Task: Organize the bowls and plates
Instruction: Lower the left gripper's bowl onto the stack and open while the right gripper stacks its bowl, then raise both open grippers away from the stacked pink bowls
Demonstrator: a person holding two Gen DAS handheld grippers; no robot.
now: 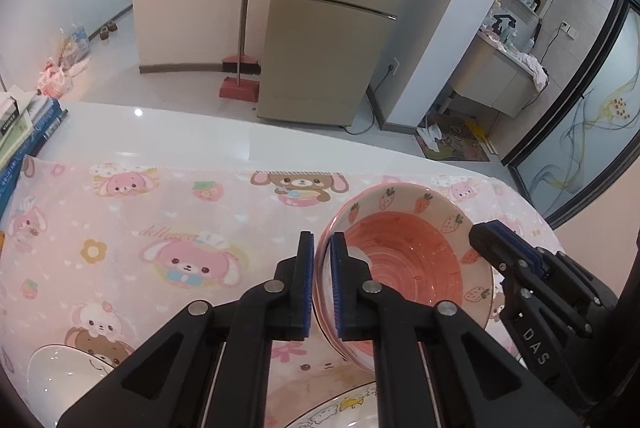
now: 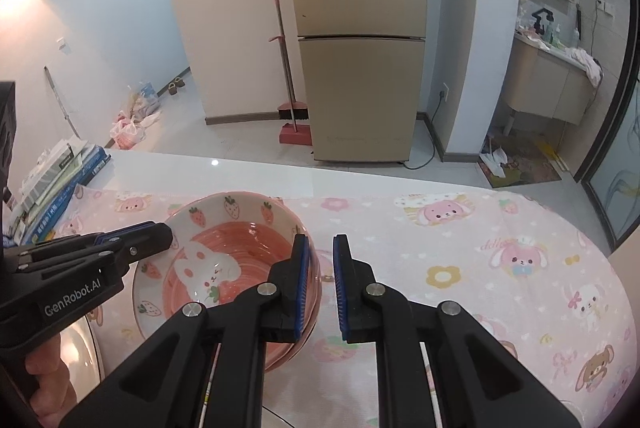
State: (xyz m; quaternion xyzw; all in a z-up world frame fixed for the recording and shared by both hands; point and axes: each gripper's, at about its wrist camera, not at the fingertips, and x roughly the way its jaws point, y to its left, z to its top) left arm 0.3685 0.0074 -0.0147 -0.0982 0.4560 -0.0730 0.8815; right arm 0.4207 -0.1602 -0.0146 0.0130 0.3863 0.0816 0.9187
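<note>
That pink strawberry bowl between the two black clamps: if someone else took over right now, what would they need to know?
Left hand-held gripper: shut on the strawberry bowl's left rim.
Right hand-held gripper: shut on its right rim.
The bowl is tilted over the pink tablecloth; whether it still touches the cloth I cannot tell.
A white bowl and a cartoon plate sit nearer the person.
Done: bowl gripped on both sides.
Left: set it with the other dishes.

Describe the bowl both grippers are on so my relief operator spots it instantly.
On the pink cartoon-print cloth covering the table, look between the two grippers. The strawberry bowl is coral-pink inside with a white rabbit and a strawberry-dotted rim, unlike the white dishes nearby.
</note>
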